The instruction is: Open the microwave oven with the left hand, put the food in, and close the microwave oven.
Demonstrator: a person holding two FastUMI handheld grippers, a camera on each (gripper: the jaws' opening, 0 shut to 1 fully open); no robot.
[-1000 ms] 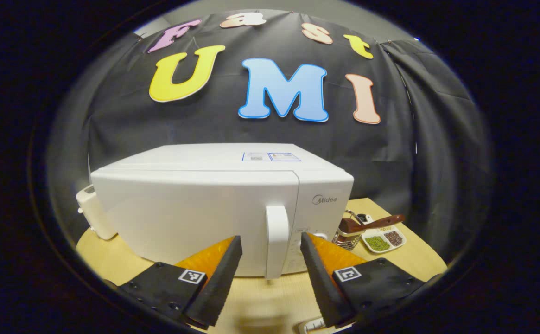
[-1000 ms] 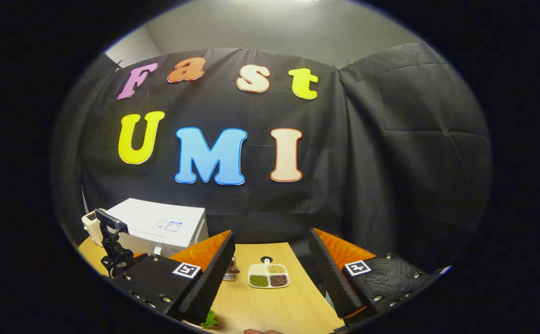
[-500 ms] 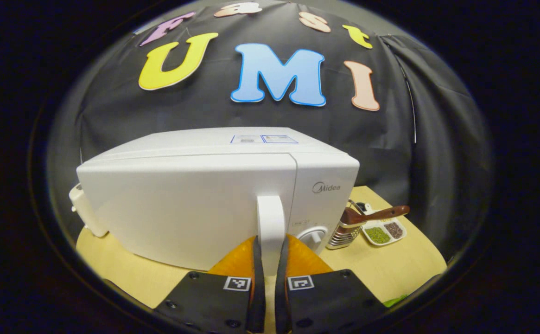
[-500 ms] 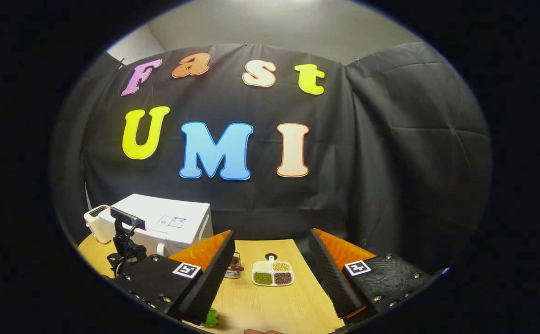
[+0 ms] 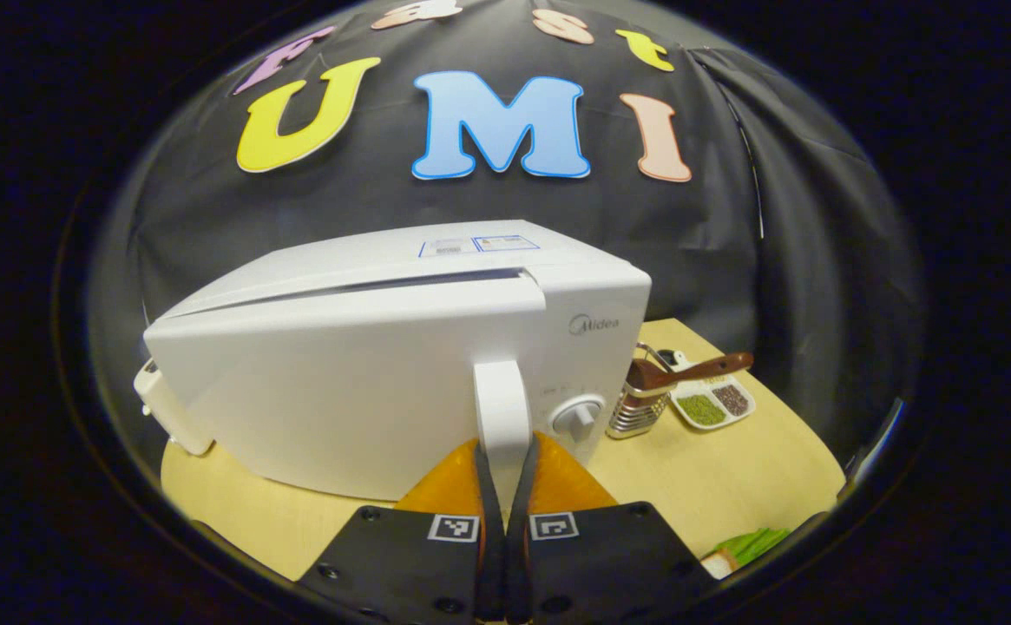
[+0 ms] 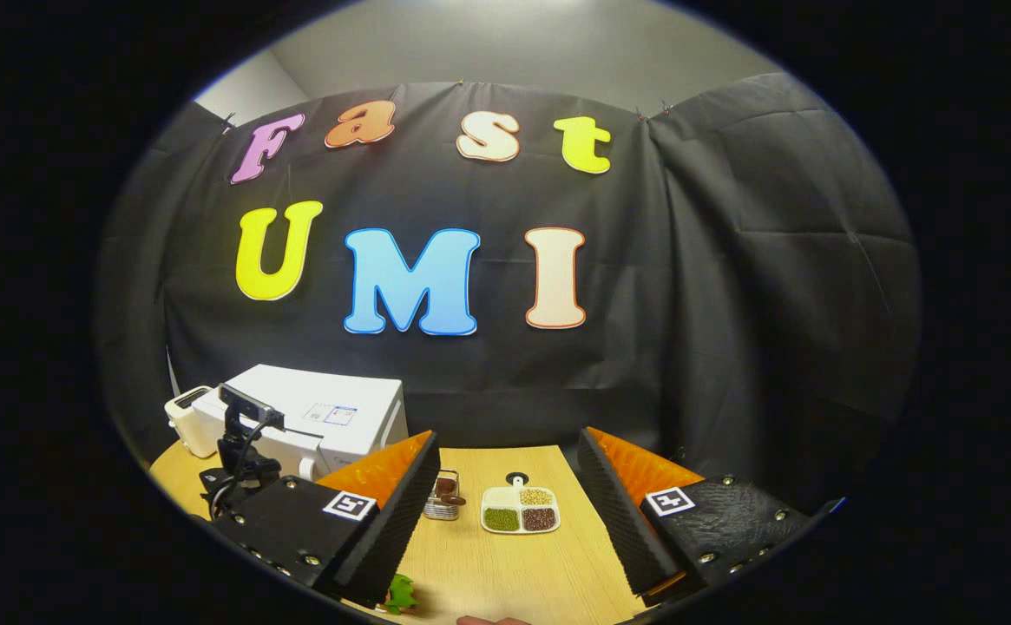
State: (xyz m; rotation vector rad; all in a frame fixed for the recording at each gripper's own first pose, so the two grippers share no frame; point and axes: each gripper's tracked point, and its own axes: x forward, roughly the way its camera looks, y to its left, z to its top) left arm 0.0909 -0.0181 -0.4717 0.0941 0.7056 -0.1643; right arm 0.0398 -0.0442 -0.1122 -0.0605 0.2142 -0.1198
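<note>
currently the left gripper (image 5: 502, 460) is clamped narrow on the handle (image 5: 502, 408) of the microwave oven (image 5: 401, 347), one finger pressing each side of the upright white bar near its lower end. the door (image 5: 331, 382) is cracked: a dark gap runs along its top edge, wider toward the handle side, so the latch is judged released. the oven sits on the wooden table (image 5: 731, 469), with its control dial (image 5: 576, 417) just beside the handle and a small white appliance (image 5: 162, 408) at its far side.

the right gripper (image 6: 505, 503) hovers spread wide, holding nothing, above the table near a divided dish (image 6: 520, 509) and a metal holder (image 6: 443, 499). green food (image 6: 401, 595) lies at the lower edge of that view, below the gripper's left finger; what it rests on cannot be made out.

handling assessment: the handle is rigid, smooth plastic, likely slippery under a light pinch, so a firm hold low on the bar suits. the door appears stiff and hinged on the side away from the handle; the pull should follow its arc. the oven body looks heavy enough to stay put, though a sharp tug could slide it on the table. the food appears light and soft.
</note>
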